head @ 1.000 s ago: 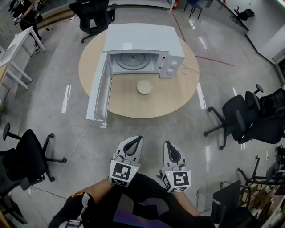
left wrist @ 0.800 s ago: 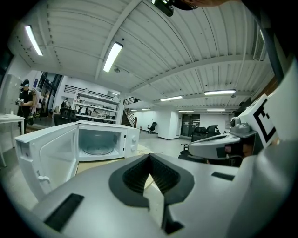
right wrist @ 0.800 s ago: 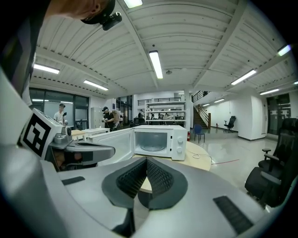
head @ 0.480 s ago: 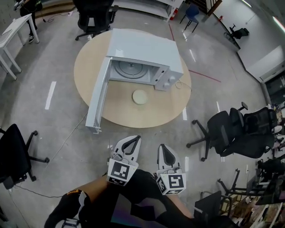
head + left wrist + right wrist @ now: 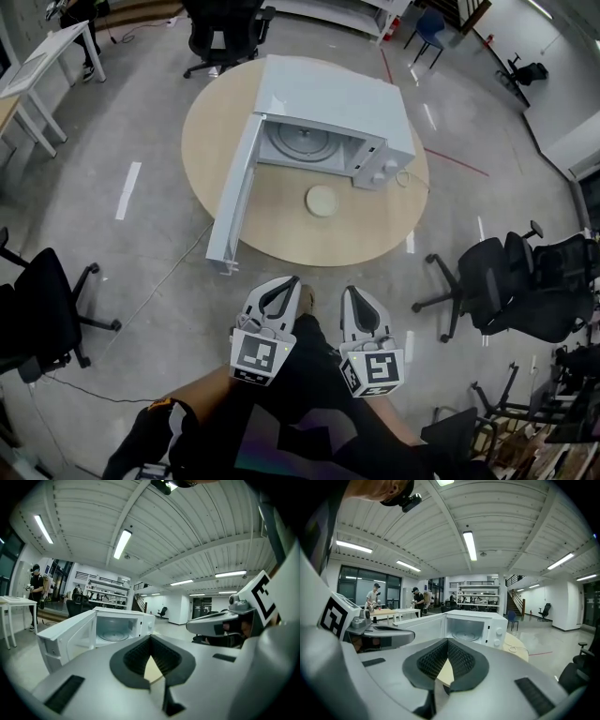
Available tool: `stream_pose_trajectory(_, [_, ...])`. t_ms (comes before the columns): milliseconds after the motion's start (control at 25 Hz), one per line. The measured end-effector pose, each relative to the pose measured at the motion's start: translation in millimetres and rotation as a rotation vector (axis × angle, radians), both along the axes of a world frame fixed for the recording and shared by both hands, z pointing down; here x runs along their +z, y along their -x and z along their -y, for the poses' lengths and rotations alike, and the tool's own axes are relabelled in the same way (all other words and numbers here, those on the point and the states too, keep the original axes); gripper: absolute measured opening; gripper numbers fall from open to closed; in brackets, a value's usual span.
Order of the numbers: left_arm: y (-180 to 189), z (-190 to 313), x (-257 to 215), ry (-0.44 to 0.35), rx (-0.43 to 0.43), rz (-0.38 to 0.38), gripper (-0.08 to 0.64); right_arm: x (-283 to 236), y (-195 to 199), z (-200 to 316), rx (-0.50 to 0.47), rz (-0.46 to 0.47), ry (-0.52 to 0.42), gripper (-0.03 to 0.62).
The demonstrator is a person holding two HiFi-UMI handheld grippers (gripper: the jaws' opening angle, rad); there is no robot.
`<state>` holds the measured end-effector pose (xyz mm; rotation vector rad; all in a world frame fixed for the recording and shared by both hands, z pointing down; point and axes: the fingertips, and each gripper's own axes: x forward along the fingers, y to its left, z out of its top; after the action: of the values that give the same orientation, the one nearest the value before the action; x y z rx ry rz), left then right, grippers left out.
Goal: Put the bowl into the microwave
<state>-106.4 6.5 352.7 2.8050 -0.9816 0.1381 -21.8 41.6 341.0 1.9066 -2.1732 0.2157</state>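
Both grippers hang low, close to the person's body, side by side and just apart. The left gripper (image 5: 290,282) has its jaws brought together until the tips meet. Only the shaped hollow between the ribbed pads (image 5: 137,657) is left behind the tips, and nothing is caught in it. The right gripper (image 5: 350,293) stands the same way, tips together and empty. Under both are the person's dark-clothed legs (image 5: 300,417).

Ahead of the tips comes a stretch of grey floor (image 5: 169,281), then a round wooden table (image 5: 281,234). The bowl (image 5: 322,200), pale and shallow, sits on that table. It is well apart from either gripper and roughly in line with the gap between them. Just past the bowl, not touching it, stands the white microwave (image 5: 337,98). Its door (image 5: 234,192) is swung wide to the left grippers' side, with the free edge pointing back over the table rim towards the left gripper. Inside the open cavity lies the round turntable (image 5: 298,141). The knobs (image 5: 384,169) are on the front panel at the right gripper's side, with a thin white cable (image 5: 405,176) beside them on the table.

Farther out, a black chair (image 5: 511,281) stands off to the right of the right gripper, and a second chair (image 5: 37,314) is off to the left of the left one. A third chair (image 5: 220,28) is beyond the table, and a white desk (image 5: 56,47) stands far ahead on the left.
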Motion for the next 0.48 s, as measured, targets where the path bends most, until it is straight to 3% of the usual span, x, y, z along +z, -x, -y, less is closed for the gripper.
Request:
stream_pose_trajectory(240, [8, 9, -5, 0.009, -0.041, -0.003, 0.048, -1, 9, 18, -0.051, 0.014, -0.014, 0.017])
stream_pose_trajectory(480, [1, 21, -12, -0.036, -0.045, 0.002, 0.048, -1, 3, 32, -0.06, 0.031, -0.025, 0.017])
